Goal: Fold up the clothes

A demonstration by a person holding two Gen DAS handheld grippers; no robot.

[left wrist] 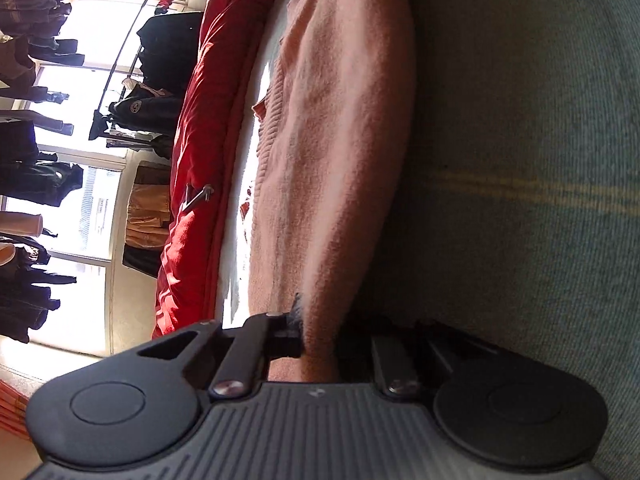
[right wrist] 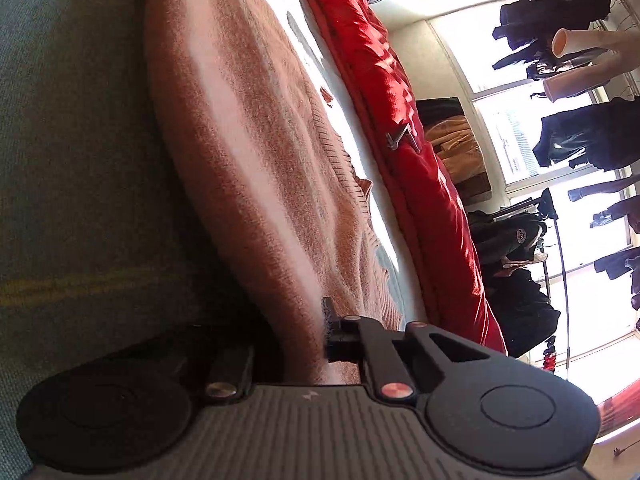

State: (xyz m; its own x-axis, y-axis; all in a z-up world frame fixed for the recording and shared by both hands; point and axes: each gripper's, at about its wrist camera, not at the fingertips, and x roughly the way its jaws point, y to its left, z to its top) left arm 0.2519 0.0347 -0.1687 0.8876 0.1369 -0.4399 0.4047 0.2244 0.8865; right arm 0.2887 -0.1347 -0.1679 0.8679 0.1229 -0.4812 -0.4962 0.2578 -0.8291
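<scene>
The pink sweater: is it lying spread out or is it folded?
Cannot tell fully. The sweater lies long on the grey-green cloth, both grippers pinching its near edge.

A home bedroom; red quilt (left wrist: 192, 168) on a bed; dark garments (right wrist: 580, 140) hung by sunlit windows (left wrist: 92, 32)

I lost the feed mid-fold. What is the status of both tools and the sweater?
Left tool shut on the pink sweater. Right tool shut on it too. Sweater lies on the grey-green cover. Nothing blocking.
</scene>
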